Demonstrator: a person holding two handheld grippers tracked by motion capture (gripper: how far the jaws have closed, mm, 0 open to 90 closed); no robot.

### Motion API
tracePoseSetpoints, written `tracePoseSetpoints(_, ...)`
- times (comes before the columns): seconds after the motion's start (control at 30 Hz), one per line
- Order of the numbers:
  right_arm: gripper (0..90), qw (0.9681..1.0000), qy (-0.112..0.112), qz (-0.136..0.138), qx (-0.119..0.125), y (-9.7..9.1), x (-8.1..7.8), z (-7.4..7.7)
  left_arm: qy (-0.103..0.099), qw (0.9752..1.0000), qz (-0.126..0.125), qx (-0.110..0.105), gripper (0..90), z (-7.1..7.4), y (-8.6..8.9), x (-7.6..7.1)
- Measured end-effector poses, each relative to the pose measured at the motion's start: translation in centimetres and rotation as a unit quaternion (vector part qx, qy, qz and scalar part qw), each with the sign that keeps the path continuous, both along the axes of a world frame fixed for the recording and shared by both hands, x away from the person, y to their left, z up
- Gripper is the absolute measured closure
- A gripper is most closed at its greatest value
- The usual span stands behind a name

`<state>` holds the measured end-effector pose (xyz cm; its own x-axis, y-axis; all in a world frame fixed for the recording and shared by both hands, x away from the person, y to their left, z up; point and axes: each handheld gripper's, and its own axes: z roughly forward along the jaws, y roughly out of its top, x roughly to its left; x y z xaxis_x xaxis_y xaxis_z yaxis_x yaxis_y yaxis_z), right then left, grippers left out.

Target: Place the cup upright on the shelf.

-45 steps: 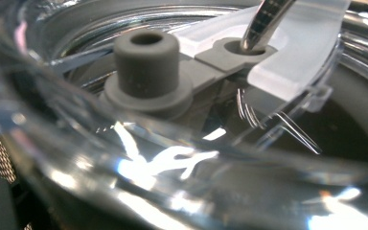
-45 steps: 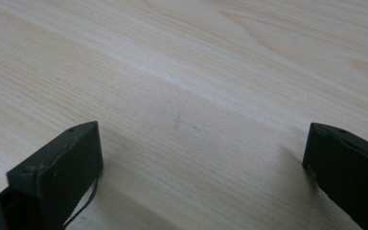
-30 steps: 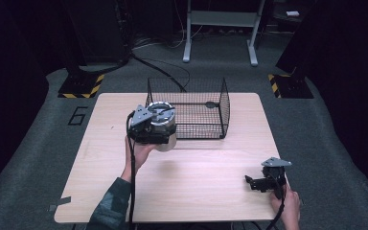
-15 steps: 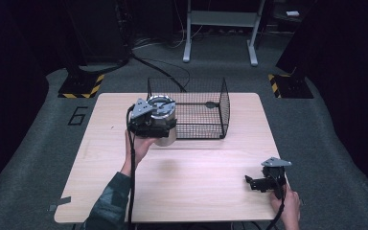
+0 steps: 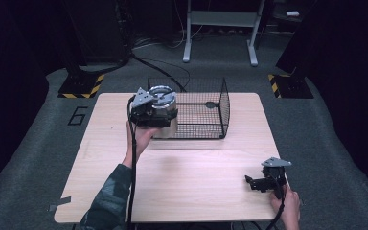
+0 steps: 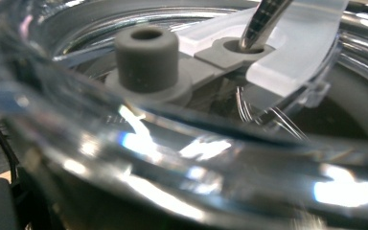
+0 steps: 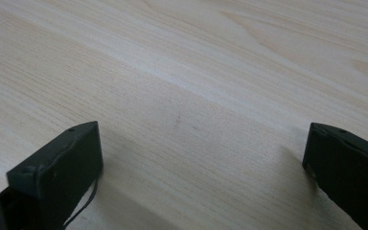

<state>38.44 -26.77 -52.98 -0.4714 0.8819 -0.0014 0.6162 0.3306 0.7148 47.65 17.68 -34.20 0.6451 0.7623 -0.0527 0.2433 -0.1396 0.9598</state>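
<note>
A clear glass jar (image 5: 164, 100) with a round lid is held up at the left front corner of a black wire basket (image 5: 224, 106). My left gripper (image 5: 154, 115) is shut on the jar, with a hand under it. In the left gripper view the glass lid (image 6: 182, 143) is very close, with a grey rubber plug (image 6: 146, 60) and a metal wire clasp (image 6: 263, 21) on top. My right gripper (image 5: 252, 182) rests open near the table's front right corner. In the right gripper view the right gripper (image 7: 201, 165) has bare wood between its two black jaws.
The light wooden table (image 5: 196, 191) stands on grey carpet. The wire basket sits at the table's far middle, open at the top. Beyond the table are a metal stand (image 5: 220, 28), cables and yellow-black hazard markings (image 5: 84, 88).
My left gripper has carried the jar a little farther away and up, closer to the basket's corner. The right gripper has stayed still.
</note>
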Motion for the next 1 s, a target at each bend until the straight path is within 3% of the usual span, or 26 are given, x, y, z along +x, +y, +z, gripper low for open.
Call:
tracePoseSetpoints(0.67,0.0,1.0000,0.000,0.000,0.000,0.0,0.0,0.0,-0.003,0.9999,0.014,-0.003,2.7,1.6,-1.7,3.4)
tracePoseSetpoints(1.0,0.0,1.0000,0.000,0.000,0.000,0.0,0.0,0.0,-0.002,0.9996,0.024,0.013,2.7,1.4,-3.0,4.9)
